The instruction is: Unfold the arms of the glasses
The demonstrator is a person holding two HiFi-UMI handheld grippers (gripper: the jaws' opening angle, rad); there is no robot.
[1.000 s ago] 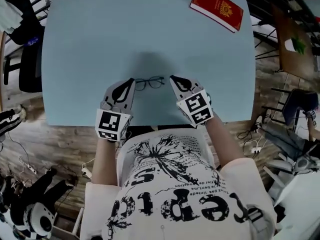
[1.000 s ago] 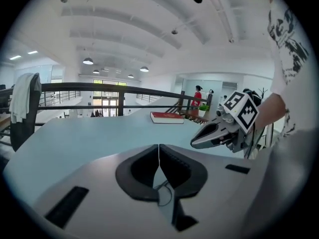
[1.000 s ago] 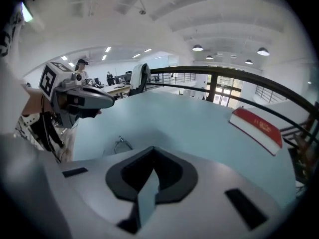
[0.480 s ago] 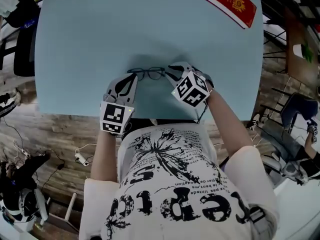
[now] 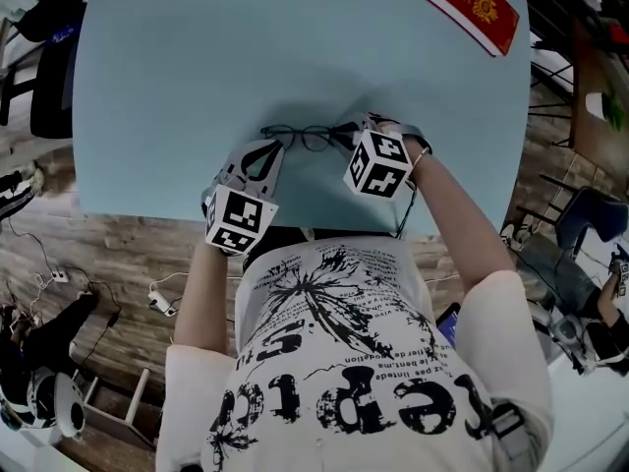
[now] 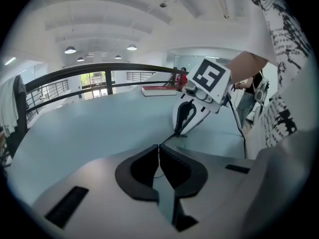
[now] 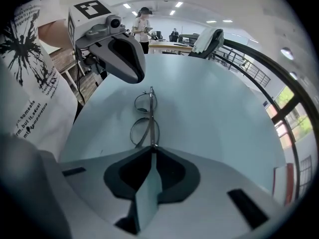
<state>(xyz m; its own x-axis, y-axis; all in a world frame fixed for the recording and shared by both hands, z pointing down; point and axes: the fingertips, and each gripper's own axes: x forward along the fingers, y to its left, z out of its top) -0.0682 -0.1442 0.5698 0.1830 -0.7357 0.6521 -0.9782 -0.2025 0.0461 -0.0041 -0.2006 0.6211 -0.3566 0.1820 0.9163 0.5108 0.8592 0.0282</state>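
Note:
Thin dark-rimmed glasses lie on the light blue table, arms folded behind the lenses. My left gripper is shut on their left end; in the left gripper view its pads meet, with the thin frame running off toward the right gripper. My right gripper has just been closing with the right end of the glasses between its jaws. In the right gripper view the tips pinch that end, and the lenses stretch toward the left gripper.
A red book lies at the table's far right corner. The table's near edge runs just below both grippers, against the person's printed white shirt. Chairs and cables stand on the wooden floor around the table.
Both grippers have sunk toward the table. The right gripper has rolled over, opened, and closed on the right end of the glasses, which it stood beside before.

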